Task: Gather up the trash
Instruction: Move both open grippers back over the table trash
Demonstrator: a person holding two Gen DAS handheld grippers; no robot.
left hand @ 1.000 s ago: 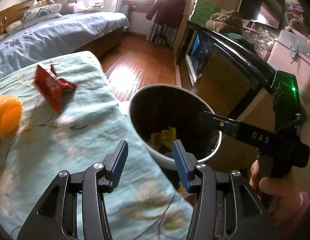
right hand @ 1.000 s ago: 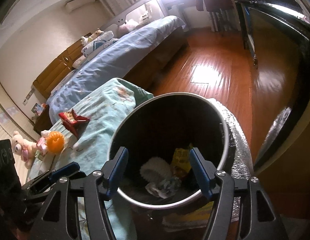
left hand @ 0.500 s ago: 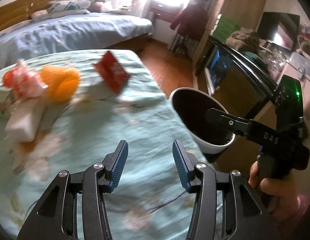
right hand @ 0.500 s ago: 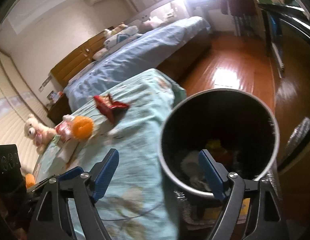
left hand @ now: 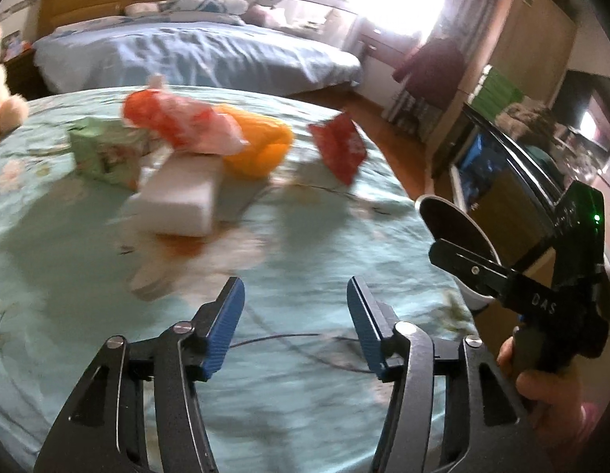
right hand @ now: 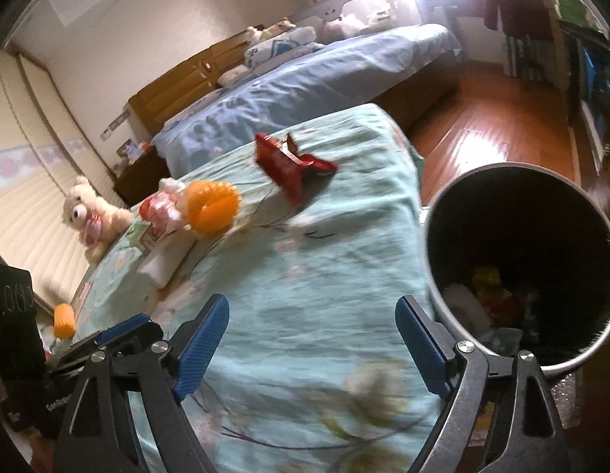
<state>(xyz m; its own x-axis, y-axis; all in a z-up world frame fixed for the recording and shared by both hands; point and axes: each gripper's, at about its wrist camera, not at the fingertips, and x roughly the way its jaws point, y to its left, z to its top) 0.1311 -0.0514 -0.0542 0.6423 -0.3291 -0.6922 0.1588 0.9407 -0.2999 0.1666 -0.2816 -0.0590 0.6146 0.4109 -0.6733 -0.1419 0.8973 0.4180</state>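
Red wrapper (right hand: 291,165) lies ahead of us on the teal bedspread (right hand: 324,276), far from both empty, spread grippers; our right gripper (right hand: 312,337) by the bin (right hand: 454,205) seems nearer than the left gripper (left hand: 295,323).

Place: home bedroom
Evidence: wide blue-quilted bed (right hand: 305,82) with wooden headboard; cream plush teddy bear (right hand: 93,213) left of bed; glossy wooden floor (right hand: 482,126) right of bed

I can't make out the motion-smeared white block (left hand: 179,201) or green box (left hand: 104,153); bin (left hand: 454,232) half hidden behind my right gripper (left hand: 454,260); bin contents (right hand: 486,295) too dark to identify.
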